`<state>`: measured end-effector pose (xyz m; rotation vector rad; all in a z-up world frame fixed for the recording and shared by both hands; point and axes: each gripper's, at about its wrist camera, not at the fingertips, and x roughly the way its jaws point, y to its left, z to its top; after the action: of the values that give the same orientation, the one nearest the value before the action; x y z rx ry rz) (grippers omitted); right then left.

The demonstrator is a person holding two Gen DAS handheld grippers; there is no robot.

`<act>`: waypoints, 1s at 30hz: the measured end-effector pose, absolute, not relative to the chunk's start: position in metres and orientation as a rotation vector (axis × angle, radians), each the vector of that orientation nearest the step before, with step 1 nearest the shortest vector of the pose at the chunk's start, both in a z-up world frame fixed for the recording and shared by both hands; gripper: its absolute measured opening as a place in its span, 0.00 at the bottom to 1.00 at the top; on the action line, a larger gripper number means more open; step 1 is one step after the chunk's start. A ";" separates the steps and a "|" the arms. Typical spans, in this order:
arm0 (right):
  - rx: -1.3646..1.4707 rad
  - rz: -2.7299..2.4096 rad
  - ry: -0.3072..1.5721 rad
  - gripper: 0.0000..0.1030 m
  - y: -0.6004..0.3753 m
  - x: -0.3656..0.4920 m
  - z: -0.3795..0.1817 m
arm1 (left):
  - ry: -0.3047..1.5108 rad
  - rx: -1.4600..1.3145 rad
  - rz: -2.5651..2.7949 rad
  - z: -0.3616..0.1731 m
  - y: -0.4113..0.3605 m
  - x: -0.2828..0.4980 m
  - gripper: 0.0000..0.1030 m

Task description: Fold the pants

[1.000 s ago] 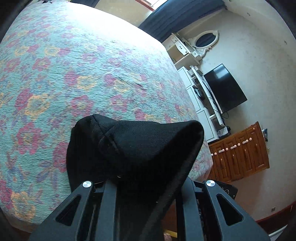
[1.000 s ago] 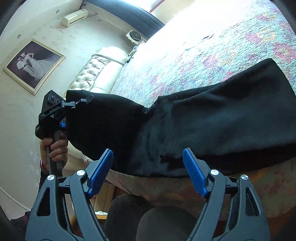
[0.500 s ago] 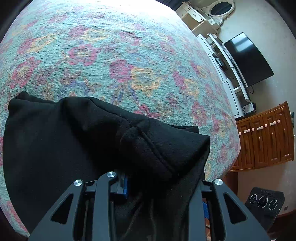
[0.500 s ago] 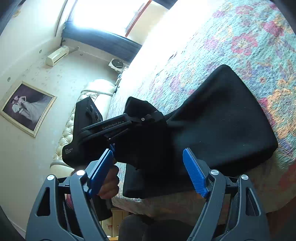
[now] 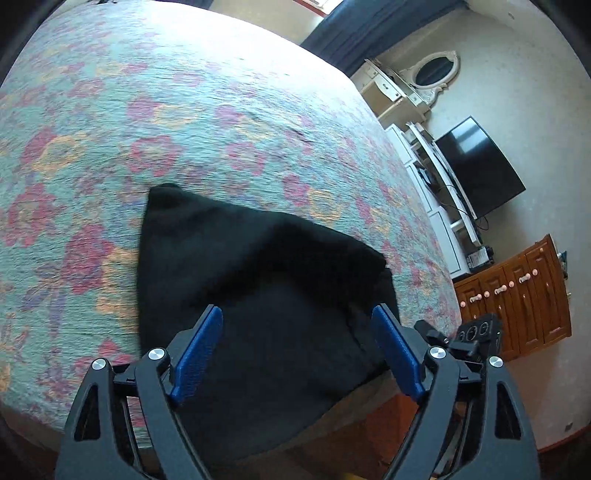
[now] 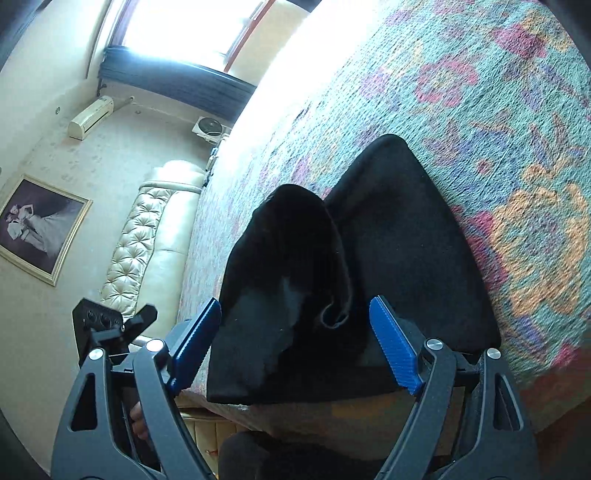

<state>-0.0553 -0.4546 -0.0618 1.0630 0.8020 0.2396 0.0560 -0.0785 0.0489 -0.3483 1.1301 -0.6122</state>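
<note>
Our left wrist view gives us the bed (image 5: 155, 110) under its floral cover, a television (image 5: 476, 166) and a wooden cabinet (image 5: 524, 295) beyond; our right wrist view shows instead a tufted headboard (image 6: 147, 236), a framed picture (image 6: 37, 225) and a window (image 6: 192, 26). The black pants (image 5: 258, 288) lie folded at the bed's near edge. Our left gripper (image 5: 295, 354) has just been opening — its jaws stand wide, nothing pinched. Our right gripper (image 6: 295, 343) is wide too, holding nothing.
</note>
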 end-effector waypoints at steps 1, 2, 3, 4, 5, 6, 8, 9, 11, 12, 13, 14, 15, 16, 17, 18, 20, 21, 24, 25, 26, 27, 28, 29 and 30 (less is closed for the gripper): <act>1.059 0.227 0.816 0.81 -0.456 -0.051 -0.064 | 1.139 -0.360 -0.579 0.042 -0.064 0.055 0.80; 1.046 0.223 0.838 0.83 -0.455 -0.045 -0.066 | 1.152 -0.384 -0.555 0.034 -0.050 0.055 0.80; 1.015 0.230 0.876 0.86 -0.450 -0.036 -0.066 | 1.170 -0.415 -0.535 0.025 -0.037 0.054 0.80; 0.972 0.229 0.904 0.86 -0.445 -0.029 -0.065 | 1.189 -0.444 -0.515 0.017 -0.026 0.053 0.80; 0.934 0.220 0.925 0.86 -0.440 -0.025 -0.063 | 1.207 -0.471 -0.499 0.010 -0.017 0.052 0.80; 0.903 0.231 0.936 0.86 -0.435 -0.021 -0.059 | 1.218 -0.491 -0.489 0.004 -0.009 0.051 0.80; 0.893 0.333 0.963 0.86 -0.419 -0.017 -0.054 | 1.225 -0.521 -0.476 -0.006 0.002 0.048 0.80; 0.877 0.351 0.987 0.86 -0.412 -0.014 -0.054 | 1.229 -0.529 -0.475 -0.009 0.005 0.048 0.80; 0.843 0.348 1.019 0.84 -0.403 -0.008 -0.055 | 1.242 -0.544 -0.476 -0.016 0.007 0.048 0.80; 0.837 0.343 1.029 0.69 -0.401 -0.005 -0.057 | 1.249 -0.554 -0.481 -0.019 0.007 0.048 0.80; 0.838 0.328 1.034 0.42 -0.401 -0.005 -0.060 | 1.255 -0.563 -0.487 -0.022 0.007 0.047 0.80; 0.849 0.316 1.042 0.28 -0.403 -0.004 -0.064 | 1.259 -0.577 -0.493 -0.025 0.007 0.046 0.80; 0.860 0.313 1.043 0.16 -0.406 -0.005 -0.065 | 1.261 -0.594 -0.500 -0.026 0.008 0.045 0.80; 0.857 0.306 1.027 0.15 -0.408 -0.008 -0.062 | 1.262 -0.608 -0.507 -0.027 0.008 0.044 0.80; 0.825 0.299 1.013 0.15 -0.408 -0.011 -0.055 | 1.261 -0.615 -0.514 -0.027 0.008 0.043 0.80; 0.777 0.295 0.997 0.14 -0.408 -0.014 -0.047 | 1.259 -0.615 -0.518 -0.027 0.008 0.042 0.80; 0.686 0.277 0.964 0.13 -0.409 -0.021 -0.028 | 1.253 -0.617 -0.529 -0.027 0.008 0.040 0.80; 0.656 0.262 0.947 0.13 -0.412 -0.025 -0.020 | 1.253 -0.622 -0.538 -0.027 0.006 0.039 0.80; 0.588 0.202 0.916 0.13 -0.428 -0.036 -0.006 | 1.256 -0.643 -0.572 -0.027 -0.003 0.039 0.80; 0.588 0.183 0.919 0.13 -0.437 -0.039 -0.007 | 1.258 -0.646 -0.583 -0.027 -0.006 0.039 0.80; 0.599 0.164 0.923 0.13 -0.446 -0.042 -0.010 | 1.260 -0.647 -0.593 -0.028 -0.010 0.038 0.80; 0.606 0.146 0.930 0.13 -0.453 -0.045 -0.015 | 1.262 -0.647 -0.600 -0.030 -0.013 0.039 0.80; 0.609 0.131 0.937 0.13 -0.460 -0.048 -0.021 | 1.265 -0.645 -0.605 -0.031 -0.017 0.040 0.80; 0.616 0.119 0.950 0.13 -0.465 -0.050 -0.029 | 1.271 -0.642 -0.607 -0.032 -0.021 0.039 0.80; 0.624 0.109 0.962 0.13 -0.468 -0.051 -0.036 | 1.278 -0.641 -0.610 -0.033 -0.024 0.039 0.80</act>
<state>-0.0507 -0.4681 -0.0357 0.6243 0.9620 0.1092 0.0393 -0.0239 -0.0335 -0.6410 1.2777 -0.6103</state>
